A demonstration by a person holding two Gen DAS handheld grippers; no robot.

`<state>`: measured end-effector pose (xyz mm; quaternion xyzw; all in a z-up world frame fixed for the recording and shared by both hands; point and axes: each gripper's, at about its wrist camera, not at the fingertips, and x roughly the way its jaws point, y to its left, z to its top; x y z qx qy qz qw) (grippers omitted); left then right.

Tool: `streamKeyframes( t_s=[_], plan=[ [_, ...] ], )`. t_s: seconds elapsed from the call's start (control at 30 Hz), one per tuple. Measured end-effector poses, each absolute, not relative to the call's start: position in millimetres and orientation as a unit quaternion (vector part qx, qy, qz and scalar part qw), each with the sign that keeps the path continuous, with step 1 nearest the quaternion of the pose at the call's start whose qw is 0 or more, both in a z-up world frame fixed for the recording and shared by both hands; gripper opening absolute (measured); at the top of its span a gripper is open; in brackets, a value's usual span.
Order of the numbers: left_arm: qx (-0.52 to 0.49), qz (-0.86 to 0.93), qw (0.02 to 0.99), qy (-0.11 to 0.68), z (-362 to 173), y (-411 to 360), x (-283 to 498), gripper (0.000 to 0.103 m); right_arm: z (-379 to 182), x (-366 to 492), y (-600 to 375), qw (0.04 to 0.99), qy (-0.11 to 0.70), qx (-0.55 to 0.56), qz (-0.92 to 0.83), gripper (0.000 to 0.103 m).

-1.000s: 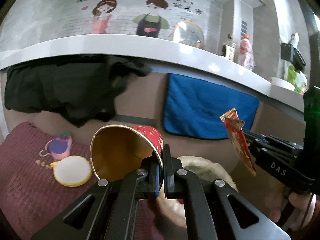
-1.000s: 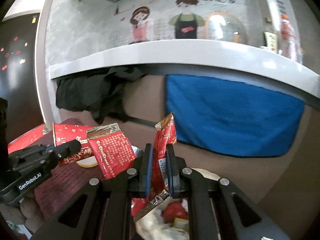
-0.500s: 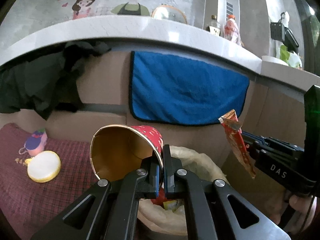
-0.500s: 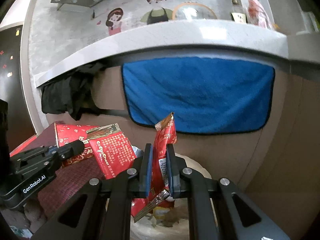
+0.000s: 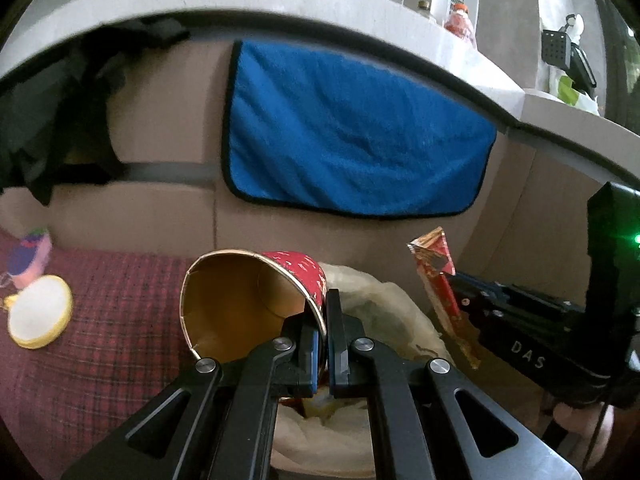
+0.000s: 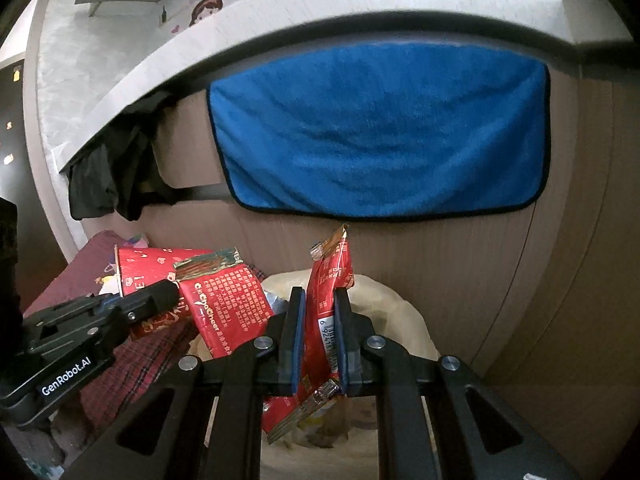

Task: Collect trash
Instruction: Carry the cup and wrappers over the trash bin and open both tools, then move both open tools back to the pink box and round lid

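Blue towel (image 6: 380,132) behind bin rim (image 6: 420,320)

Legible markings: "DAS" in pale letters on the black body of the right gripper (image 5: 524,354), seen from the left wrist view. "GenRobot.AI" in white on the black body of the left gripper (image 6: 66,372), seen from the right wrist view. A barcode with digits beginning "6 92418" on the red wrapper (image 6: 326,312). Small white print on the red packet lid (image 6: 228,304), not clearly readable.
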<state>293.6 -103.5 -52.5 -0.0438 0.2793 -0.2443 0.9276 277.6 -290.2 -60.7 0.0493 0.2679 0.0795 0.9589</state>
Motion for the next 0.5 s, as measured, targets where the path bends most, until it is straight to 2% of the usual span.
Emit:
streamKeyframes(
  t_s=[0.07, 0.2, 0.5],
  plan=[
    [-0.062, -0.262, 0.917, 0.294, -56.1, -101.0, 300.1, 0.008, -65.5, 284.2, -293.1, 0.955, 0.278, 0.060, 0.087, 0.018],
    [-0.071, -0.261, 0.913, 0.306, -60.5, -95.2, 304.3, 0.026, -76.4, 290.6, -295.9, 0.947, 0.299, 0.075, 0.092, 0.037],
    [-0.095, -0.232, 0.916, 0.314, -55.6, -61.5, 306.2, 0.030, -79.6, 289.2, -294.5, 0.945, 0.308, 0.074, 0.079, 0.037]
  ],
)
